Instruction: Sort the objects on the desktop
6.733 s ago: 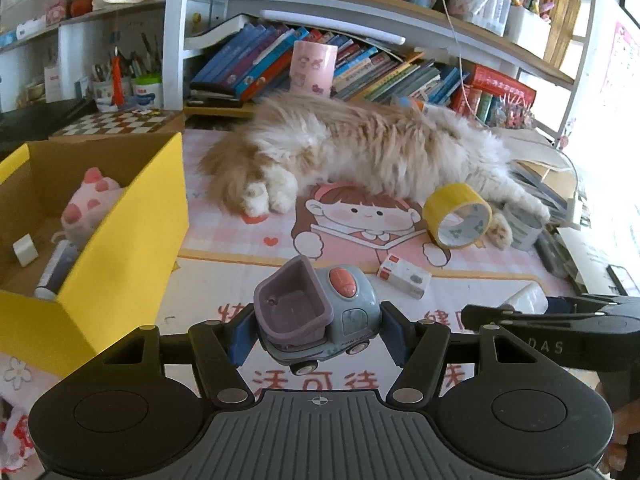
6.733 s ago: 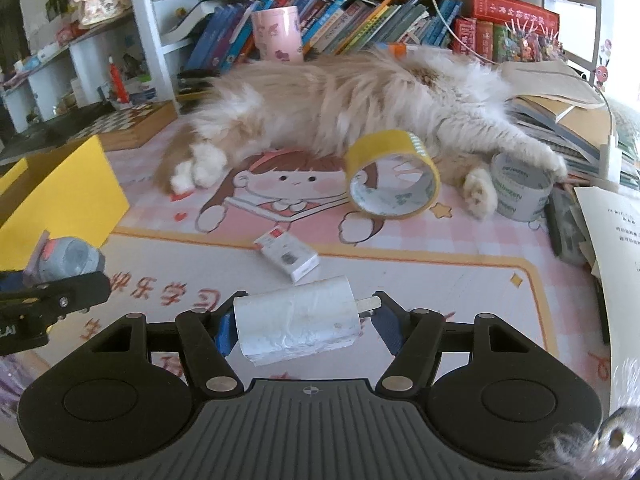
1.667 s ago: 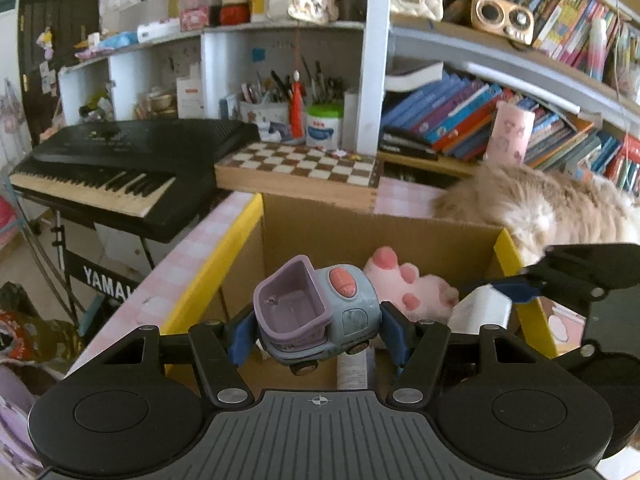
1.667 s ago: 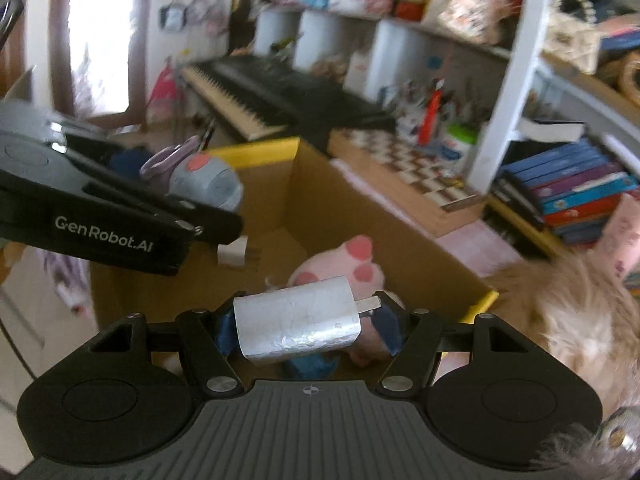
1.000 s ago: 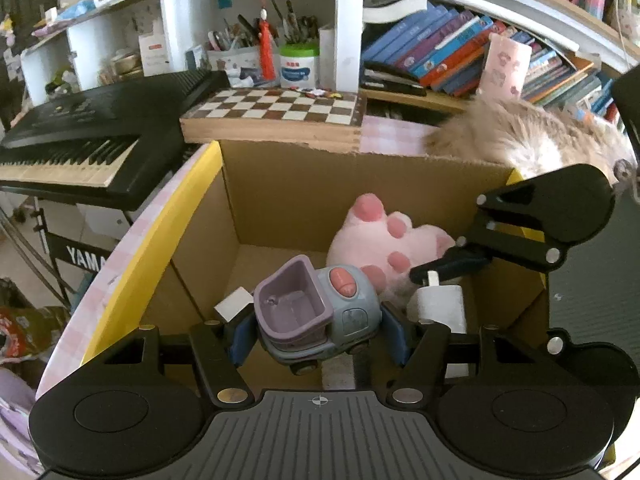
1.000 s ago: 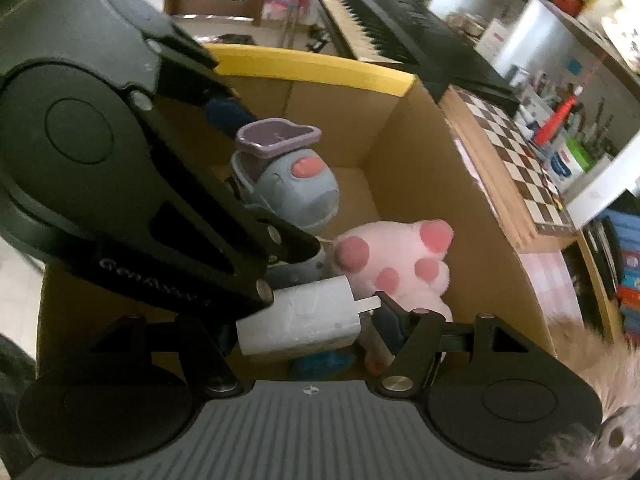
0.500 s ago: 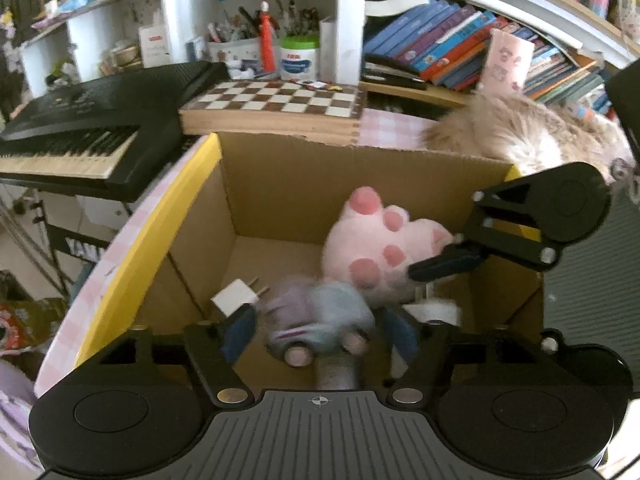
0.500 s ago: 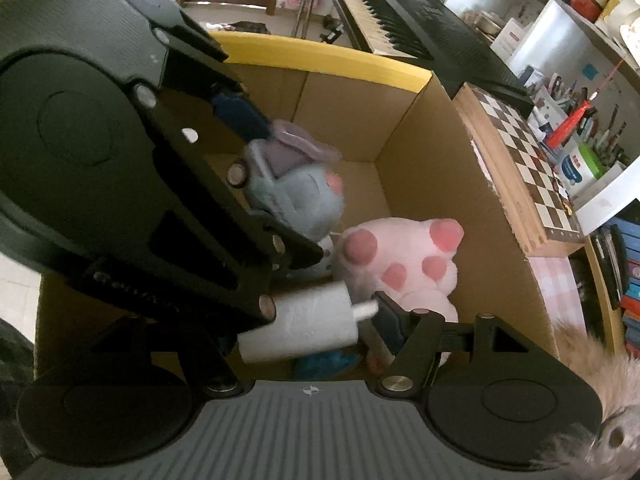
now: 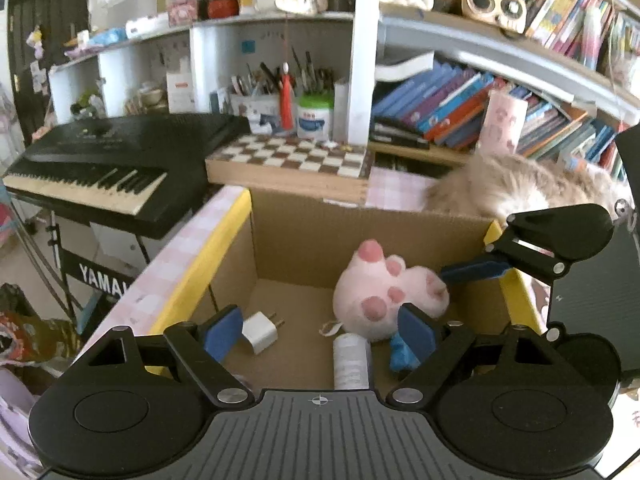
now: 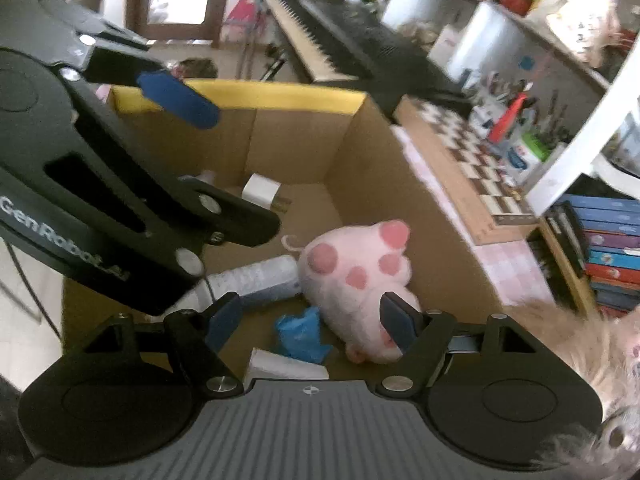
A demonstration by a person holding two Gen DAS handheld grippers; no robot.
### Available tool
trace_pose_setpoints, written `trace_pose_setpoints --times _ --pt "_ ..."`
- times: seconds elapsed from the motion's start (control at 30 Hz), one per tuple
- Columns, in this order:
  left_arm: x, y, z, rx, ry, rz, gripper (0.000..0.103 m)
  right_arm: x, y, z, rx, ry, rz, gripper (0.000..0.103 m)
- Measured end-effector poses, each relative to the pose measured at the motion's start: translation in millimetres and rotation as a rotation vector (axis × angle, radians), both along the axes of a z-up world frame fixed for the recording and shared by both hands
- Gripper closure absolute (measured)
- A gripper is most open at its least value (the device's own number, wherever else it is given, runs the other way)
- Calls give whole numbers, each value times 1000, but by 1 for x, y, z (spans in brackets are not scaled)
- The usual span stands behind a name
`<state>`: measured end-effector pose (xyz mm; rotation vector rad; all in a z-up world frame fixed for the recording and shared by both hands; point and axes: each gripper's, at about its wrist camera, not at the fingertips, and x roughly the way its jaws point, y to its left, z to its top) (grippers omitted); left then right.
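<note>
Fingers (image 9: 222,334) of the left gripper (image 9: 320,332) stand wide apart and are opening further, with nothing between the blue pads; those of the right gripper (image 10: 312,322) are likewise parting and grip nothing. Both grippers hang over the open cardboard box (image 9: 304,224), whose rim is edged in yellow.

Contents of the box, as visible:
- One pink plush paw (image 9: 390,294), lying against the right-hand wall toward the far edge. Judged soft and light; it should compress under the pads, so a hold across its thick middle would serve better than one on a toe.
- One white charger plug (image 9: 260,332), near the left wall on the box floor, prongs pointing inward. Judged rigid, light and smooth-sided; best taken across its flat faces, clear of the prongs.
- One white cylindrical bottle (image 10: 256,278), lying on its side mid-floor, touching the plush. Likely light and apt to roll; a grasp across its width would steady it.
- One crumpled blue piece (image 10: 300,334), plastic or wrapper by its look, beside the plush at the near edge. Judged flimsy; a pinch anywhere would lift it.
- One white roll-like object (image 10: 286,364), partly hidden at the near edge beneath the right gripper's body; its nature cannot be told for certain.

Outside the box, beyond its far edge: one chessboard (image 9: 292,158), one keyboard (image 9: 108,160), and a fluffy animal (image 9: 516,188) at the far right corner.
</note>
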<state>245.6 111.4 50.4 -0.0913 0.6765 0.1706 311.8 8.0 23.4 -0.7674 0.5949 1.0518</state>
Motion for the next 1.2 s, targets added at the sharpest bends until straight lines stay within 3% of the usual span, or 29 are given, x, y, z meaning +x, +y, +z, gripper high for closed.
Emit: trace_pose_setpoints --times 0.63,1.07,1.2 --pt "-58 -1 24 -1 -140 32 16 -36 -45 41 237 -89 -275 29" --pt "-96 -5 27 -8 -205 52 16 -68 -83 42 307 -122 -463 29" --pt "-113 -6 28 4 -226 60 16 -82 -92 39 331 -137 -541 22"
